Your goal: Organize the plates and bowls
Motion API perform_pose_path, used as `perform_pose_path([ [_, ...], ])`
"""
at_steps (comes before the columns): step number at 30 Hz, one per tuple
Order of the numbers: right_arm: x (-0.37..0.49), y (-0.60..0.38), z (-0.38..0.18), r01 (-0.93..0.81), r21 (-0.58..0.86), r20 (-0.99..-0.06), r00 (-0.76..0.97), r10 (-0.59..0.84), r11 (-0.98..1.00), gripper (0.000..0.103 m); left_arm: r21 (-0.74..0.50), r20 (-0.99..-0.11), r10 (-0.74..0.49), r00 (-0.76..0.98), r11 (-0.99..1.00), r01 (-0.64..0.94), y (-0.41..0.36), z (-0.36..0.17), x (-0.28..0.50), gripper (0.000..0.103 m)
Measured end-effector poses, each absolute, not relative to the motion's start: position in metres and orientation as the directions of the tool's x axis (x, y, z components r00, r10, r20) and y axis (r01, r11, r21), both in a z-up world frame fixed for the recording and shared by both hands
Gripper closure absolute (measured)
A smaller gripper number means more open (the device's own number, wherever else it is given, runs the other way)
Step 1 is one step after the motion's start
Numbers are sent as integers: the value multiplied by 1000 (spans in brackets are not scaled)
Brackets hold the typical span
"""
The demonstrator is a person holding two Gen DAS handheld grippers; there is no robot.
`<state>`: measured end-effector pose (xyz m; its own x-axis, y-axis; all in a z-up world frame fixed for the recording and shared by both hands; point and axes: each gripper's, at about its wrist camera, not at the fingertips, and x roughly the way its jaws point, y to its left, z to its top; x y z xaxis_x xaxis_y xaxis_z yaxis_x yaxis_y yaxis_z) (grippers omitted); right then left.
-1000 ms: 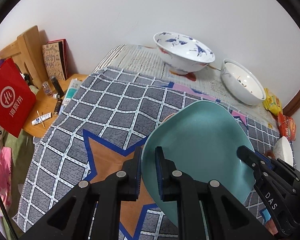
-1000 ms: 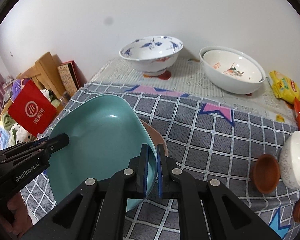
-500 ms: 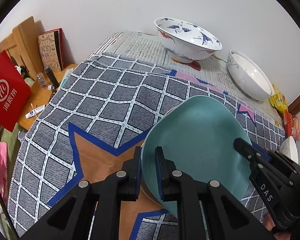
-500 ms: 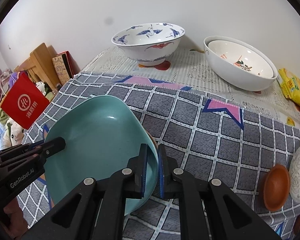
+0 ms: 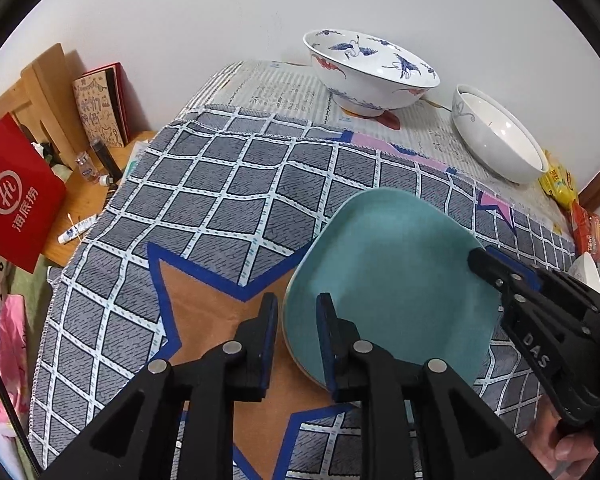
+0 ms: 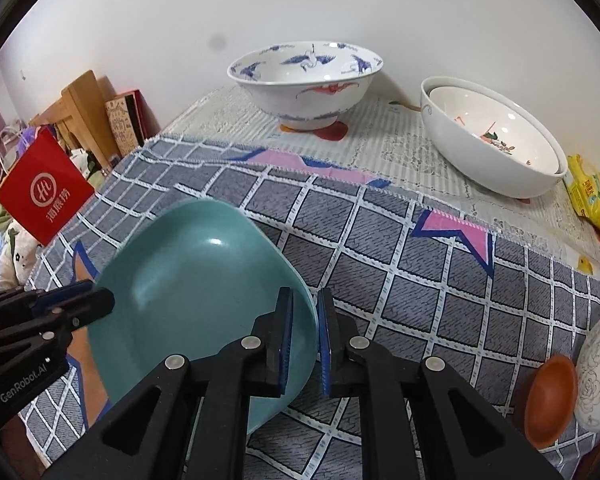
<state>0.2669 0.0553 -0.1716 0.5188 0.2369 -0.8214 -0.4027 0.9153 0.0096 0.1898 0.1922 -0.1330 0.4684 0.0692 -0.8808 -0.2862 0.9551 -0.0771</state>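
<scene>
While the left wrist view shows our left tool (image 5: 297, 344) straddling the near rim of the teal rounded-square ceramic plate (image 5: 388, 280), fingers parted with a visible gap on the outer side, the right wrist view shows our right tool (image 6: 305, 340) astride the opposite rim, likewise loosened rather than clamped. We see the plate lying on the grey checked cloth with blue-edged stars (image 6: 380, 272) that covers the bench; whether another dish sits beneath it we cannot tell.

Only the right view reveals a second bowl nested inside the white bowl with a red motif (image 6: 496, 148), plus a small brown dish (image 6: 550, 396) leaning against a white embossed bowl (image 6: 598, 372) cut off at the frame edge. Only the left view shows tubes and bottles on the wooden side table (image 5: 88, 196).

Both views share the large white bowl painted with blue cranes (image 5: 370, 70), standing on newspaper.

Readable writing: "DAS" on the right tool, "GenRobot.AI" on the left, and Chinese characters on a red paper bag (image 5: 14, 196).
</scene>
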Motion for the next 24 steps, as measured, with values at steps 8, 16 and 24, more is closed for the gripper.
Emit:
perform_pose_path([
  [8, 249, 45, -170, -408, 13, -820, 518, 244, 913, 84, -65, -878, 78, 472, 958, -280, 181, -128, 184, 84],
  [16, 225, 20, -162, -398, 66, -812, 512, 281, 915, 84, -49, -872, 86, 482, 964, -260, 168, -115, 174, 84],
  [24, 191, -34, -124, -316, 23, -767, 603, 220, 949, 81, -59, -854, 57, 517, 977, -206, 132, -97, 165, 84],
])
